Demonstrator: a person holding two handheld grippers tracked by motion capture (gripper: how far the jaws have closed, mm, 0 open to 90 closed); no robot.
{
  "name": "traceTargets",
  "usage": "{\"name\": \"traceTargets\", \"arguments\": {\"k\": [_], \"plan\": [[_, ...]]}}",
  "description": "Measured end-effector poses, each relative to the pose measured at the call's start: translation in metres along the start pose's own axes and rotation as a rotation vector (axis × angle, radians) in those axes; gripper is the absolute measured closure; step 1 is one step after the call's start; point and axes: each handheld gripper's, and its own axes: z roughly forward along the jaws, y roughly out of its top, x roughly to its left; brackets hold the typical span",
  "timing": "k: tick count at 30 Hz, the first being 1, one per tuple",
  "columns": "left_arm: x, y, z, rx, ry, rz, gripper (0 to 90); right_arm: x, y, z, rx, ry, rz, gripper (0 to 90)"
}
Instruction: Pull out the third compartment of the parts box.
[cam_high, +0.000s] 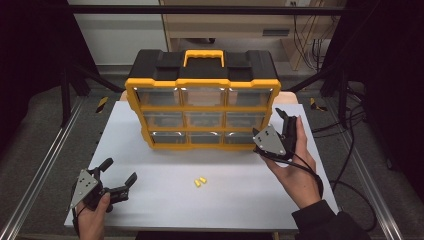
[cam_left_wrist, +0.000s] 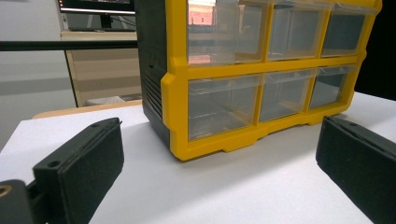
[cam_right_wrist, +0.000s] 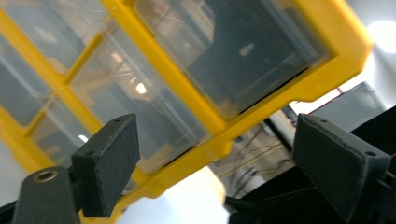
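A yellow and black organiser (cam_high: 202, 107) with several clear drawers stands upright at the back of the white table (cam_high: 165, 200). Two small yellow pieces (cam_high: 200, 182) lie on the table in front of it. My left gripper (cam_high: 120, 170) rests at the front left, open and holding nothing. In the left gripper view its jaws (cam_left_wrist: 219, 135) stand wide apart and face the organiser (cam_left_wrist: 261, 70). My right gripper (cam_high: 278, 120) is raised beside the organiser's lower right corner and tilted. It is open (cam_right_wrist: 215, 140), with the yellow frame (cam_right_wrist: 261, 109) and clear drawers close ahead and nothing pressed between the pads.
The organiser has a yellow carry handle (cam_high: 203, 54) on top. Metal rails (cam_high: 40, 170) run along the table's left and right sides. Cables (cam_high: 345, 150) hang off the table to the right. A shelf unit (cam_high: 240, 25) stands behind.
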Motion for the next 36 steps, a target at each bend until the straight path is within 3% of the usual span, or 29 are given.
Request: {"name": "traceTargets", "arguments": {"k": [5, 11, 12, 13, 24, 30, 36], "plan": [[-0.001, 0.0, 0.001, 0.006, 0.0, 0.003, 0.5, -0.006, 0.006, 0.001, 0.003, -0.051, -0.056, 22.3], [-0.001, 0.0, 0.001, 0.012, 0.001, 0.012, 0.5, -0.009, 0.014, 0.004, -0.008, -0.104, -0.127, 36.9], [-0.001, -0.001, 0.001, 0.012, 0.002, 0.012, 0.5, -0.009, 0.015, 0.004, -0.007, -0.109, -0.144, 39.6], [-0.001, -0.001, 0.001, 0.013, 0.002, 0.013, 0.5, -0.008, 0.018, 0.007, -0.014, -0.139, -0.192, 44.6], [-0.002, 0.0, 0.001, 0.017, 0.002, 0.023, 0.6, -0.004, 0.031, 0.02, -0.01, -0.254, -0.377, 62.2], [-0.002, 0.0, 0.001, 0.02, 0.003, 0.024, 0.6, -0.006, 0.034, 0.028, 0.009, -0.279, -0.434, 68.4], [-0.002, 0.0, 0.001, 0.021, 0.003, 0.026, 0.6, -0.006, 0.033, 0.033, 0.021, -0.284, -0.457, 71.0]]}}
